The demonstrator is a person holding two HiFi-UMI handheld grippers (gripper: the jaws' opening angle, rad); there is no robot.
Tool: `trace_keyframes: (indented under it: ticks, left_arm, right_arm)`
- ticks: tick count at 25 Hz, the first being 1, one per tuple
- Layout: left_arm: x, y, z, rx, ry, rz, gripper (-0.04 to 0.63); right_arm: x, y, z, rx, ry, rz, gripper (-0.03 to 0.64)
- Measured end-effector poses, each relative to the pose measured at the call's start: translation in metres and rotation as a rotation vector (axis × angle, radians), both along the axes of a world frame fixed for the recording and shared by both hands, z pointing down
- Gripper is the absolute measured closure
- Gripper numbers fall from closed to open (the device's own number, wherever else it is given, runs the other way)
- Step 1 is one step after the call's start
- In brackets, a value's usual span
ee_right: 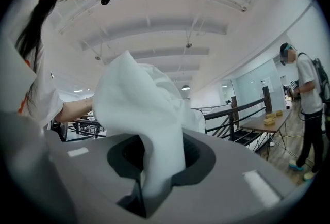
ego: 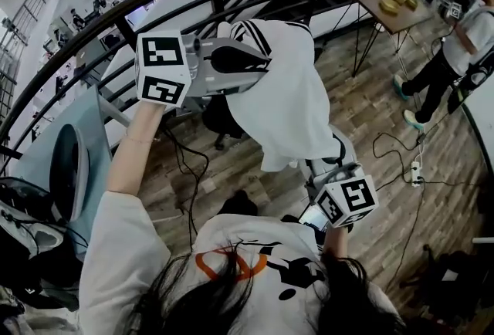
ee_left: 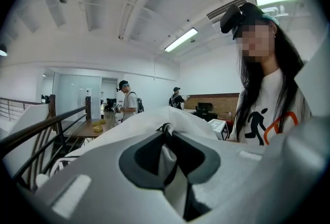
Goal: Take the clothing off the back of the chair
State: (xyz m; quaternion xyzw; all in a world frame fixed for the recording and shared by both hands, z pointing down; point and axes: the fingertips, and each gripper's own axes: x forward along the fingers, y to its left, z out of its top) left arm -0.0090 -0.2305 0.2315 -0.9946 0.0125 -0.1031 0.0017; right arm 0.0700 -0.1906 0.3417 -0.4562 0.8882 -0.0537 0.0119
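Clothing (ego: 285,106) clamped by left gripper (ego: 261,63), right gripper (ego: 337,150) | head view alone: hangs seemingly free

wear: white short-sleeved shirt (ego: 131,248), orange-black print (ego: 231,264) | hair (ego: 208,299): long, dark | left tool (ee_left: 165,132), right tool (ee_right: 154,181): grey, black-white marker cubes (ego: 162,67)

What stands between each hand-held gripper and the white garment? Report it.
Nothing visible. The left hand-held gripper and the right hand-held gripper each have their jaws clamped directly on the white garment, which hangs between them.
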Motion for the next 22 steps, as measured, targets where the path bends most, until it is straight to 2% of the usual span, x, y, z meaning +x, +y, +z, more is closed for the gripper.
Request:
trace_keyframes:
  ticks: [6, 13, 17, 22]
  left_arm:
    - [0.031, 0.029, 0.004, -0.008, 0.009, -0.045, 0.538]
    - [0.033, 0.064, 0.01, -0.03, 0.043, -0.125, 0.538]
    - [0.044, 0.081, 0.01, -0.037, 0.08, -0.15, 0.538]
    - [0.07, 0.096, 0.007, -0.057, 0.164, -0.166, 0.538]
  right_arm:
    - [0.034, 0.006, -0.001, 0.011, 0.001, -0.042, 0.502]
    - [0.032, 0.019, 0.001, 0.012, -0.018, -0.134, 0.502]
    - [0.035, 0.03, 0.006, -0.004, -0.034, -0.175, 0.502]
    - [0.048, 0.041, 0.007, -0.014, -0.04, -0.211, 0.502]
